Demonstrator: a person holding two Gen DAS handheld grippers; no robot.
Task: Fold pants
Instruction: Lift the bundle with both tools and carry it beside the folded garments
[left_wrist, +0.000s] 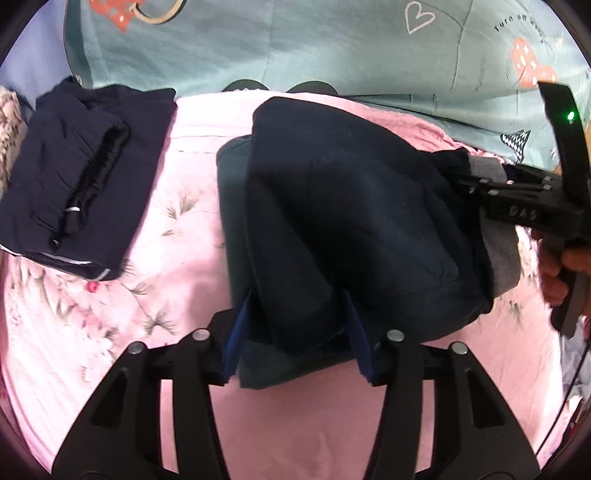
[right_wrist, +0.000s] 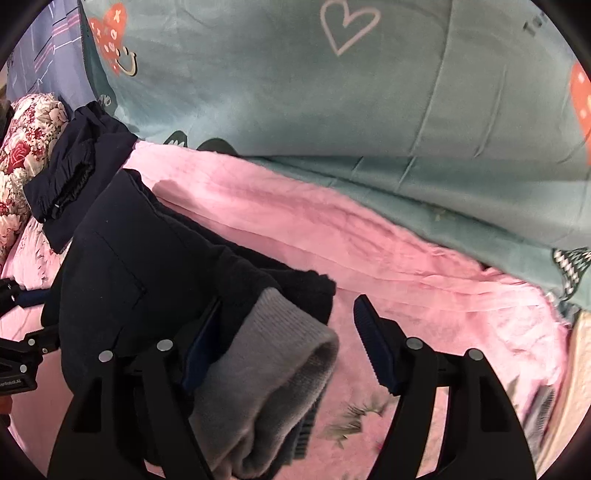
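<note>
The pants (left_wrist: 351, 221) lie folded on the pink sheet (left_wrist: 177, 184), right of the folded dark garment (left_wrist: 74, 177), grey cuff (right_wrist: 273, 369) at their right end. The left gripper (left_wrist: 295, 332) stands parted, the fold loose between its pads. The right gripper (right_wrist: 291, 347) stands wide around the cuff, one pad clear of it. Likely releasing: draw both straight back so the layers stay squared.

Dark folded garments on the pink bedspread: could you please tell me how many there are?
2: one folded pair at the left edge, and the pants between both tools at the middle; others may be hidden.
</note>
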